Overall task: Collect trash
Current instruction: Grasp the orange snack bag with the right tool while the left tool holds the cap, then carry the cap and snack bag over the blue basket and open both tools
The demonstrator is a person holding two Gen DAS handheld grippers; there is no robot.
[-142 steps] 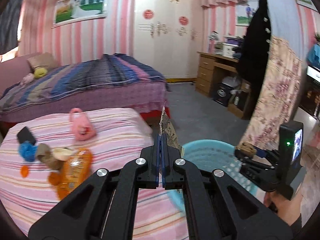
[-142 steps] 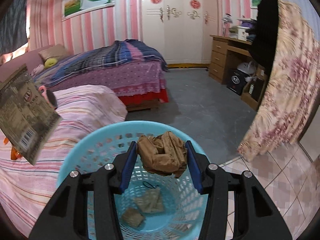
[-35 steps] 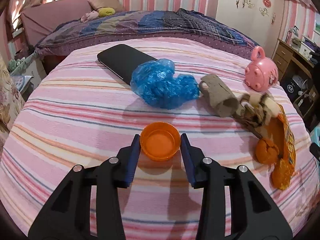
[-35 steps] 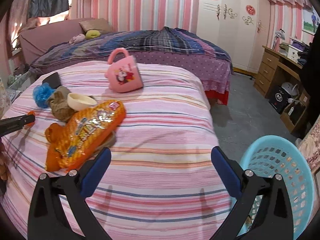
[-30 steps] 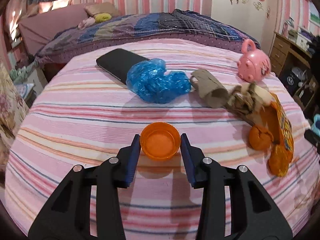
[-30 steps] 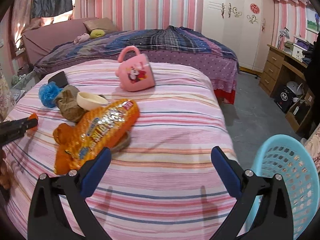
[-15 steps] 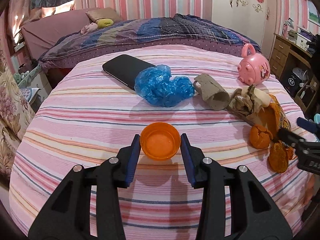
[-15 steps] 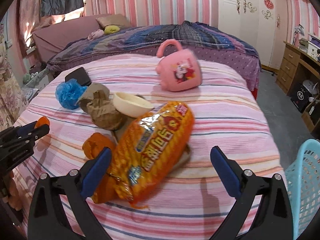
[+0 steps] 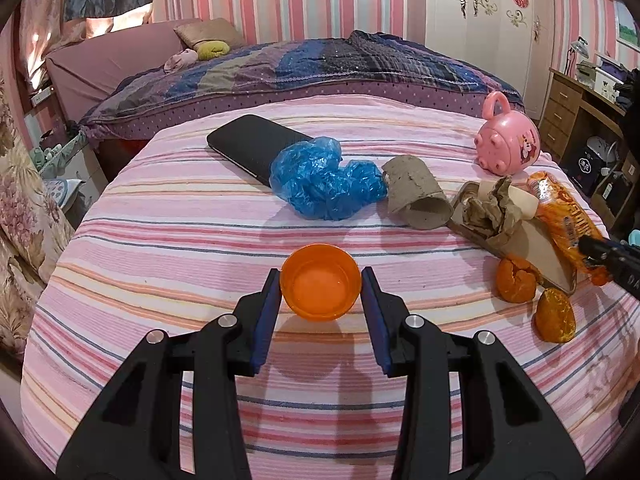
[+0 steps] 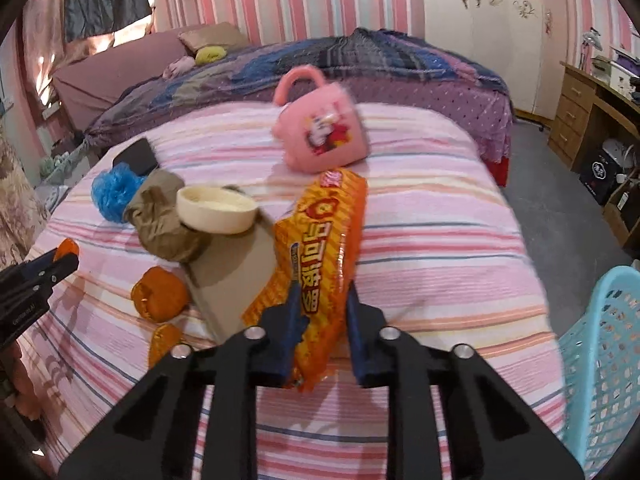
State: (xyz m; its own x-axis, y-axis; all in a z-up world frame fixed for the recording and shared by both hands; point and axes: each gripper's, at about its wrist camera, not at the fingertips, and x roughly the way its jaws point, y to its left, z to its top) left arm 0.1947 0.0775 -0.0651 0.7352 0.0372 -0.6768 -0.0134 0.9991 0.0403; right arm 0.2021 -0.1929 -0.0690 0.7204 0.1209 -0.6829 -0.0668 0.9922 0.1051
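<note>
Pink-striped bedroom, striped bedspread in front as the work surface, darker bed behind. Blue basket just off the right edge of the bedspread, low at the right of the right wrist view.

Scattered across the bedspread: black phone, crumpled blue plastic bag, grey cardboard tube, crumpled brown paper beside a cream bowl, flat cardboard sheet, pink toy mug, two bits of orange peel.

Biggest change: right gripper, spread wide and bare a second ago with the orange snack wrapper lying well ahead, now brought up to it and just been closing, jaws narrowed onto the wrapper's near end with the pads pressing the foil on both sides. Wrapper otherwise flat on the bedspread, far end near the mug, not yet lifted.

No change on the other side: left gripper clamped on the small orange cup exactly as a second ago, half-wide, cup hanging just above the stripes.

Meaning for the task, as a judgement: both claws loaded, so probably a lift and a carry to the basket next. Wrapper long and limp; likely to droop and drag across the cardboard on the way up.
</note>
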